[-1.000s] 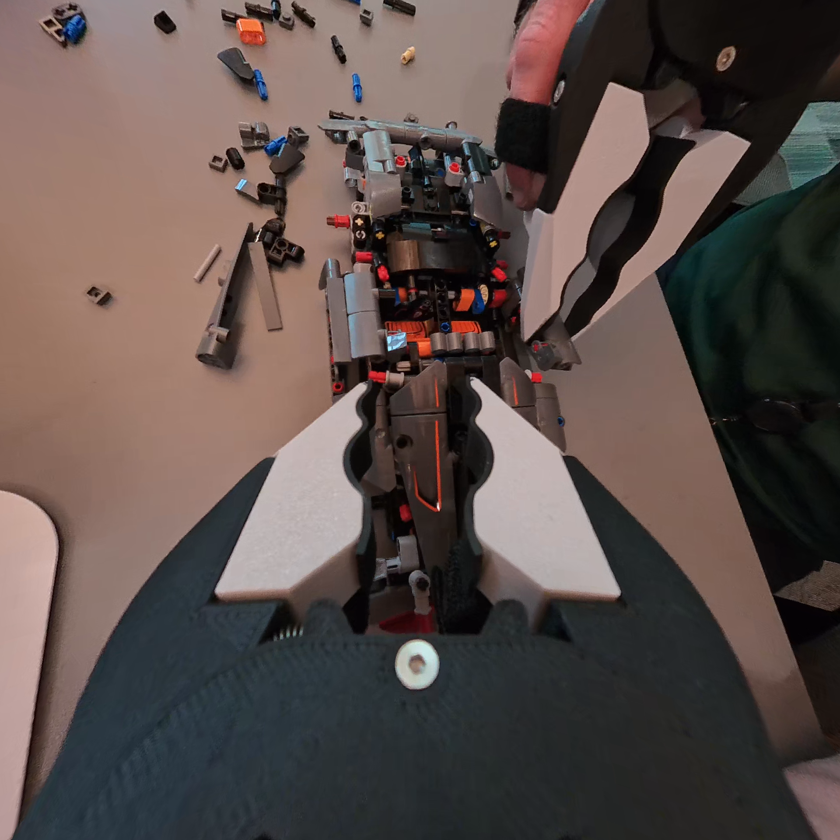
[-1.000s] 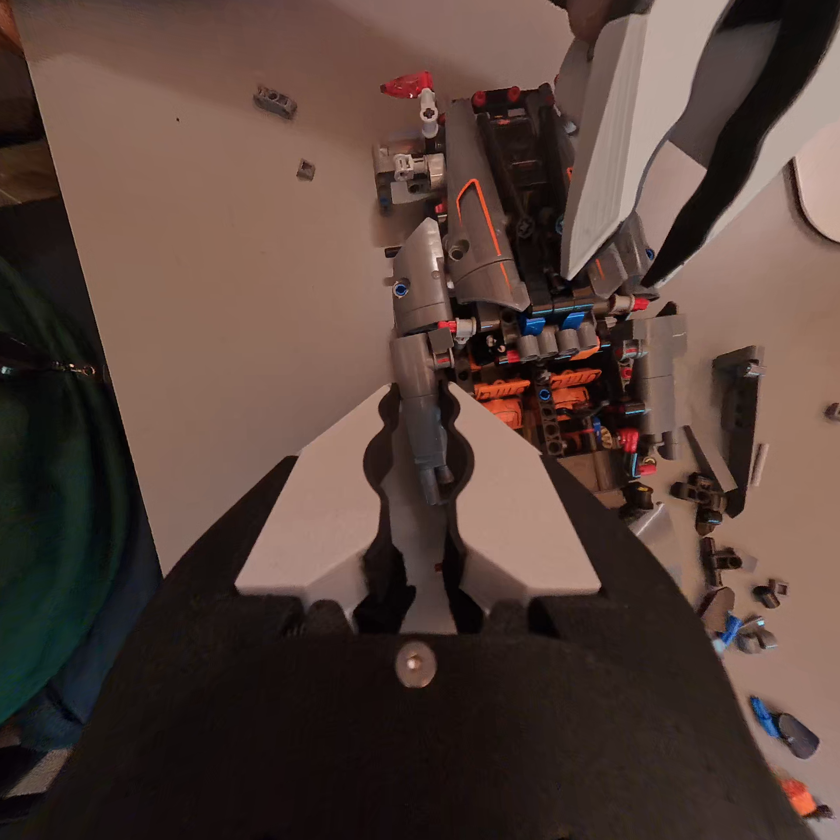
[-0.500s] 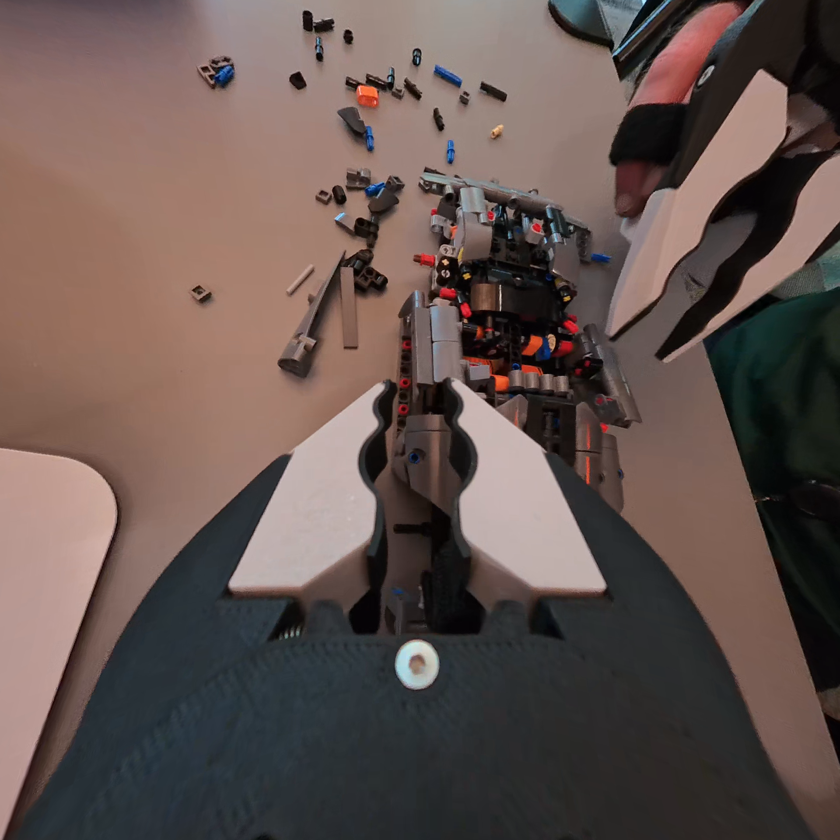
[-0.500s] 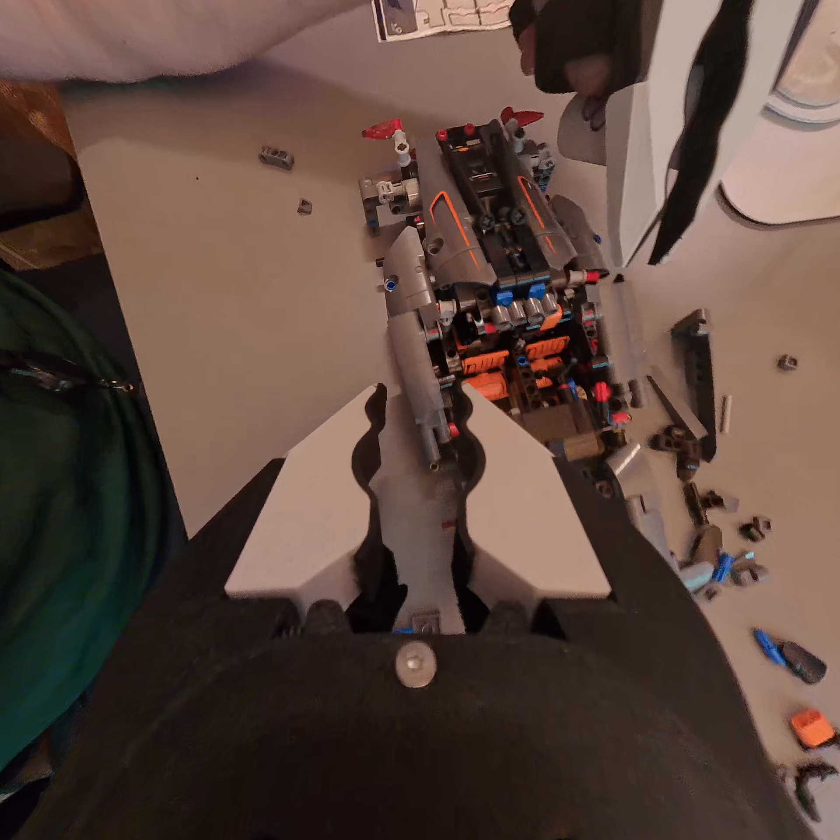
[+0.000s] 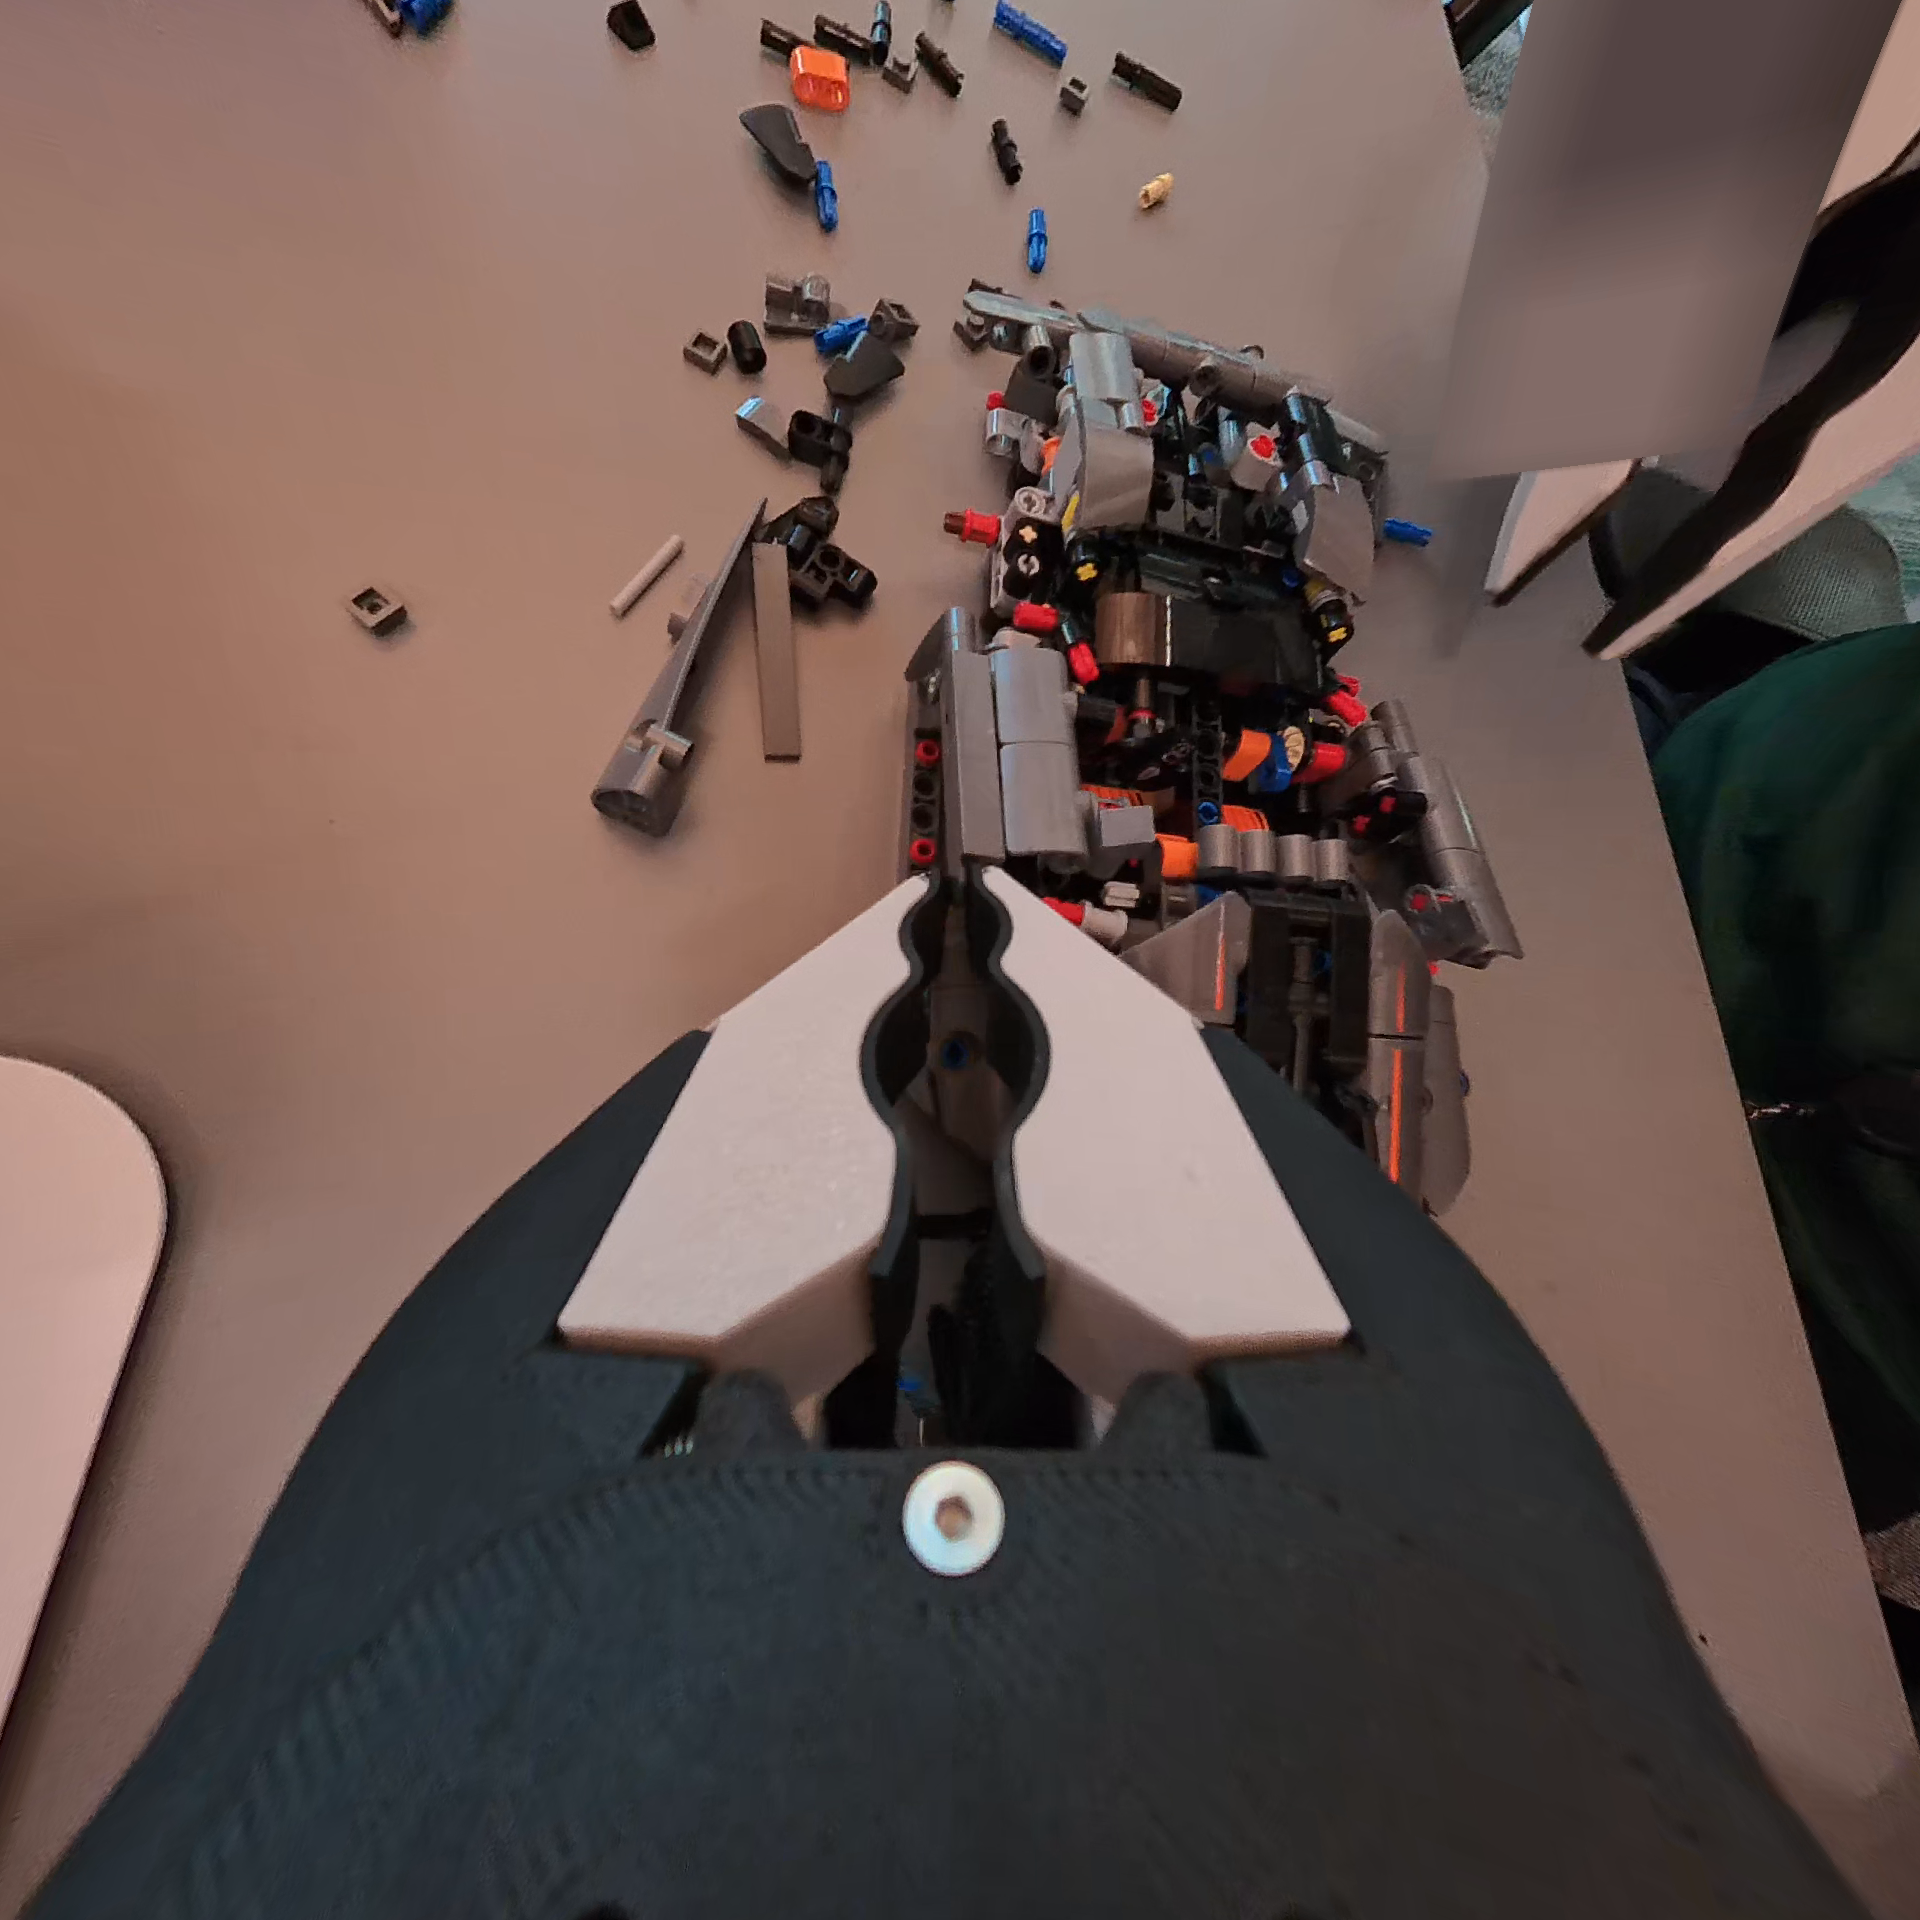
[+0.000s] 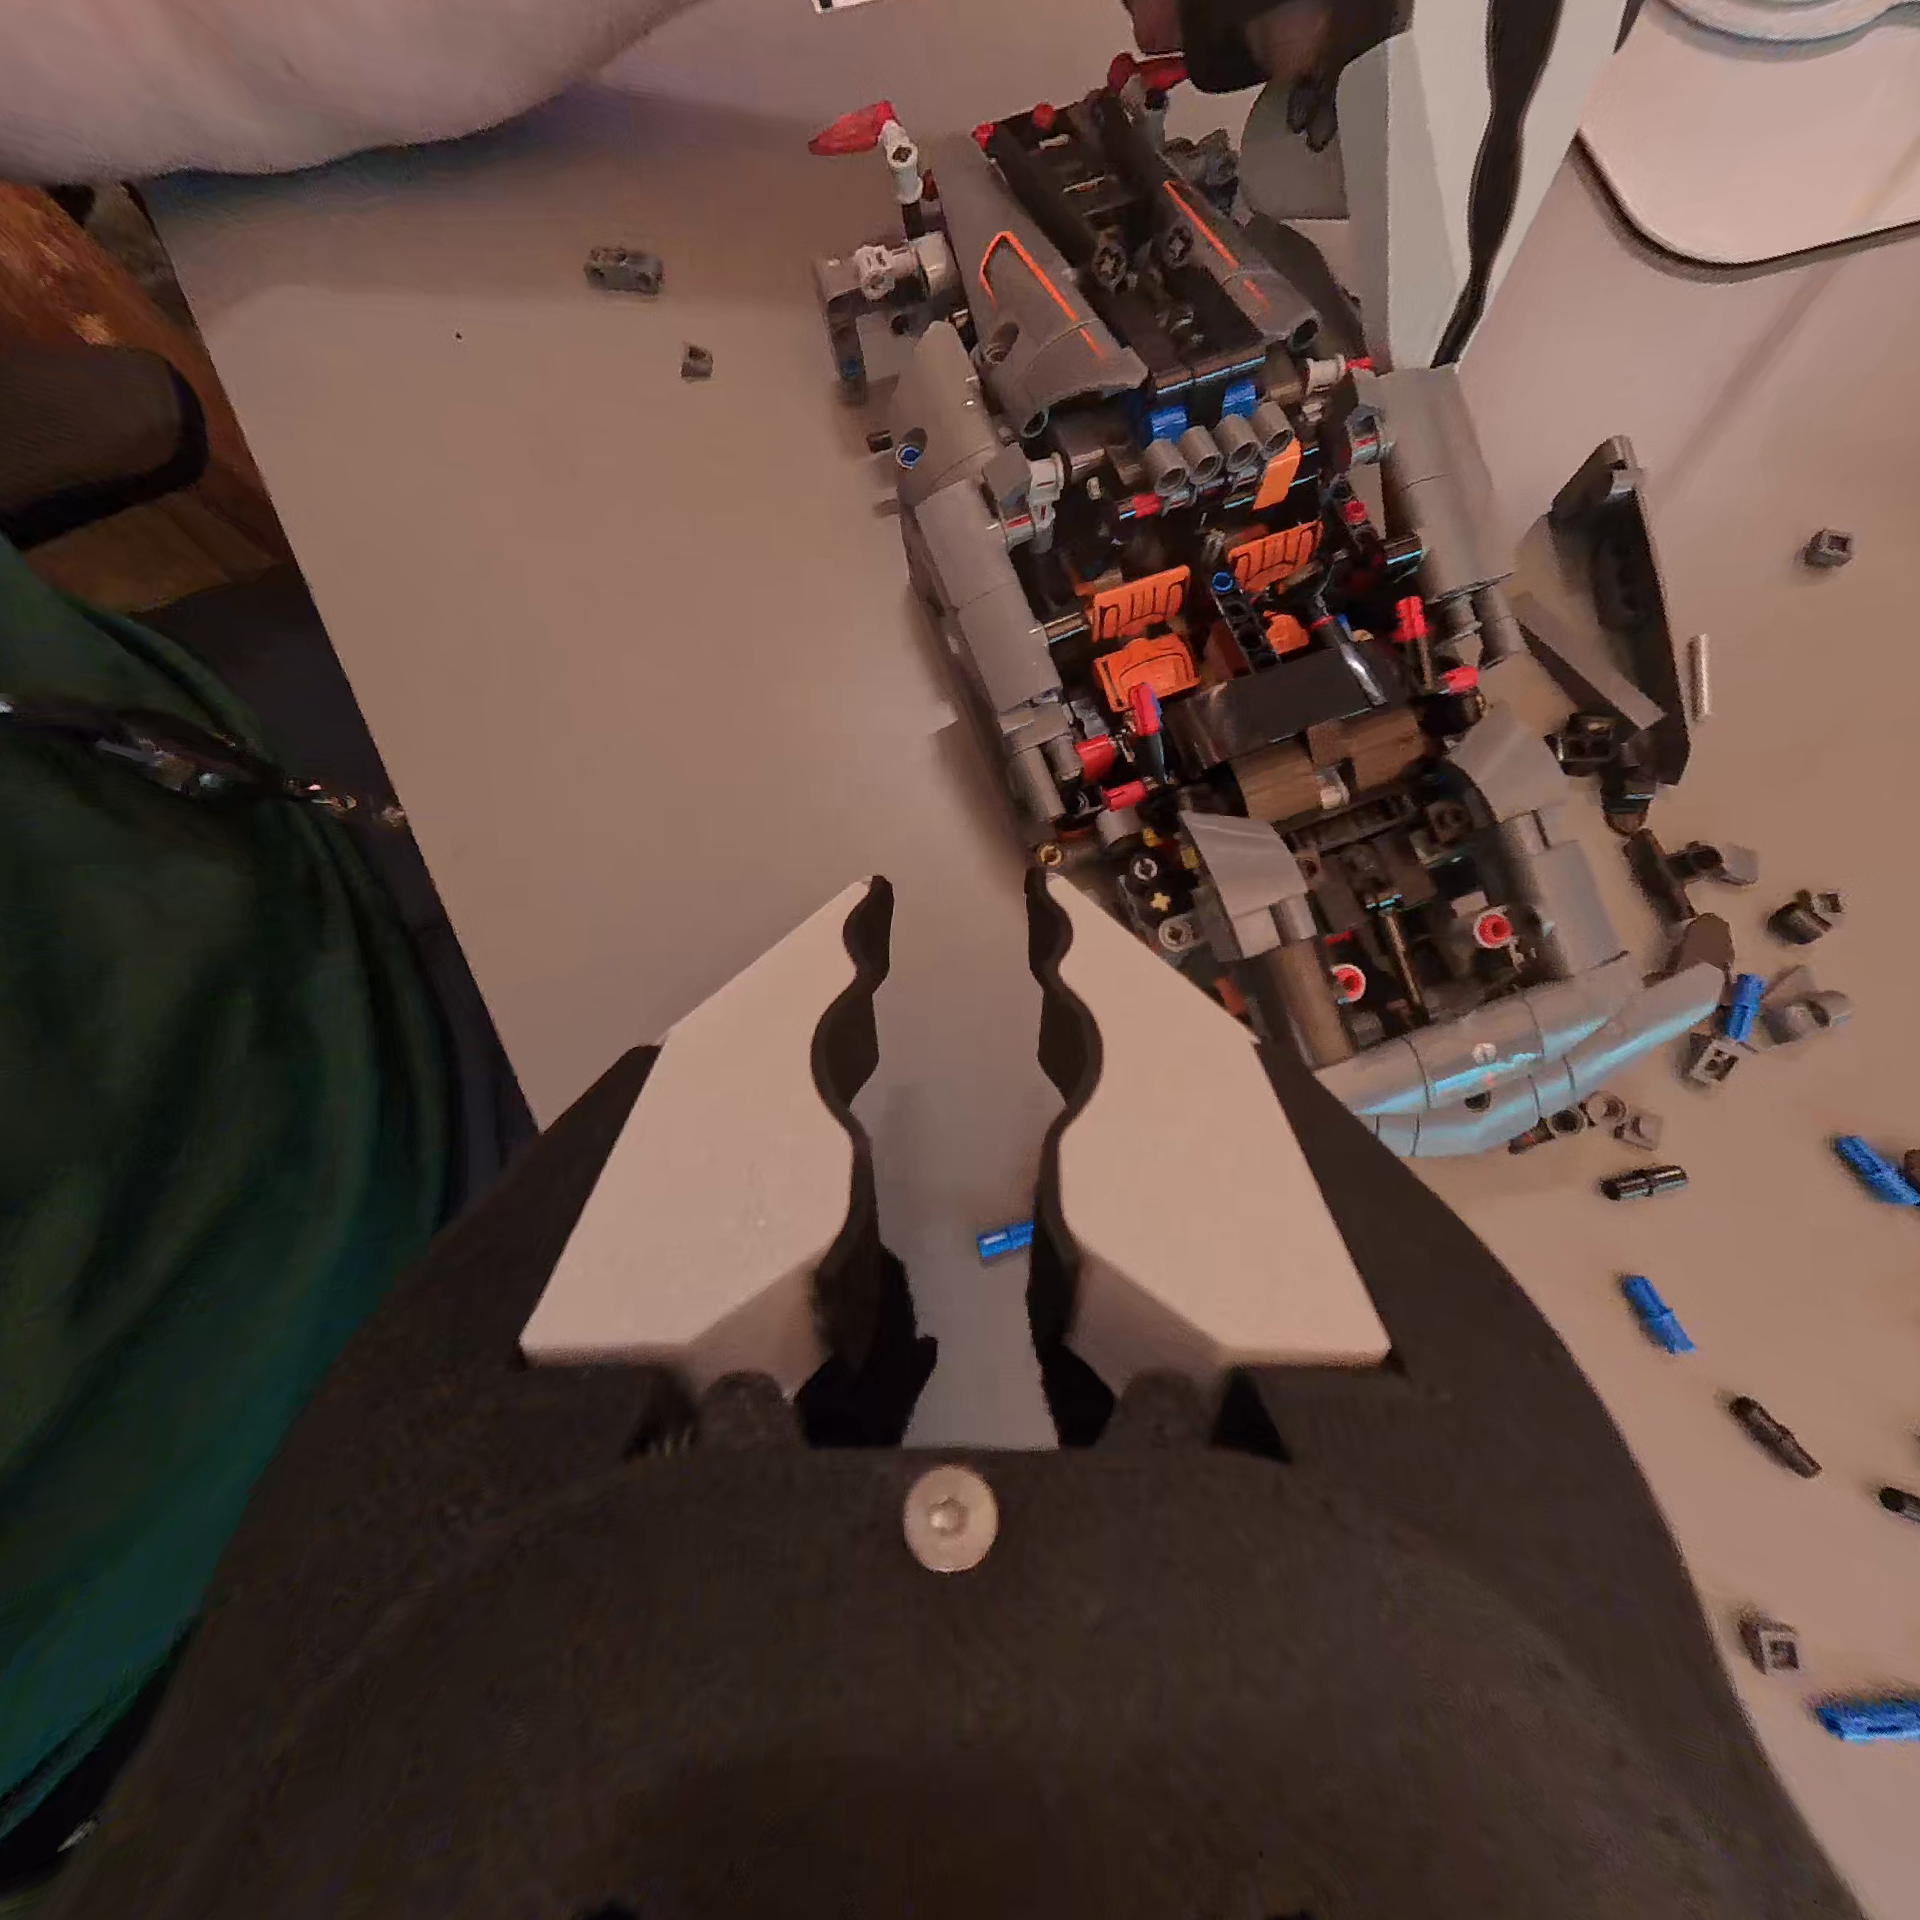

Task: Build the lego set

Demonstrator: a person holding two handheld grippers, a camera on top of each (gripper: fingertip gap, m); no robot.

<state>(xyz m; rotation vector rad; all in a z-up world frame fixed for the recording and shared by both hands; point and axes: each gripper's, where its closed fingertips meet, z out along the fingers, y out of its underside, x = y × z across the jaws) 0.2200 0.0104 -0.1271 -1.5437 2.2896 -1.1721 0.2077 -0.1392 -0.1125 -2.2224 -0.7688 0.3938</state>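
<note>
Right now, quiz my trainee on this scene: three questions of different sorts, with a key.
1. True or false: the right gripper has its jaws shut.
2. The left gripper has its jaws closed on: A) the grey side of the lego car; B) a loose orange piece; C) nothing.
3. What colour are the car's seats?

Key: 1 false, the jaws stand open and empty; 2 A; 3 orange.
</note>
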